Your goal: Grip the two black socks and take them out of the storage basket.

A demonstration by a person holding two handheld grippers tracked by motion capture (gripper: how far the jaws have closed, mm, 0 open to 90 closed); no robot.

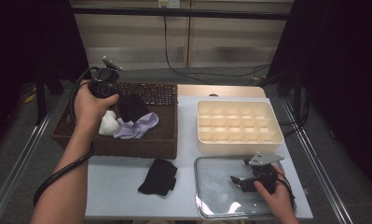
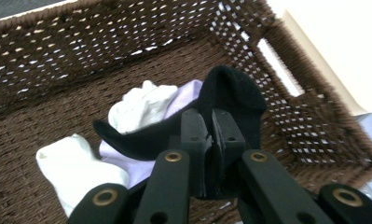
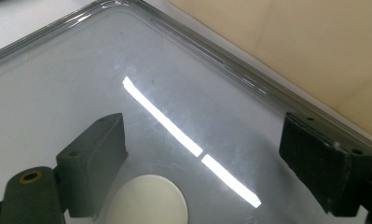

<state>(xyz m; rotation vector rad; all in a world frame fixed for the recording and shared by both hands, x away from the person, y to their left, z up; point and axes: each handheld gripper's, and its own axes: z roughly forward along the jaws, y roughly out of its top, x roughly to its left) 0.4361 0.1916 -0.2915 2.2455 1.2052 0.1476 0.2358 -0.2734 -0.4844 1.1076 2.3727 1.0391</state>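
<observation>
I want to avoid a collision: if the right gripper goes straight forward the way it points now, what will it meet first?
Probably the clear lid. The right gripper, jaws open, points down at it, close above it. Depth is hard to judge; farther along lie the lid's rim and the cream organizer box.

A pale worktop [image 1: 109,196] stands on grey floor [image 1: 16,154]. Far off, a beige panelled wall [image 1: 221,32] with a black cable [image 1: 169,51] hanging down it. Dark curtains [image 1: 342,70] close both sides; a metal rail [image 1: 314,154] runs right.
</observation>
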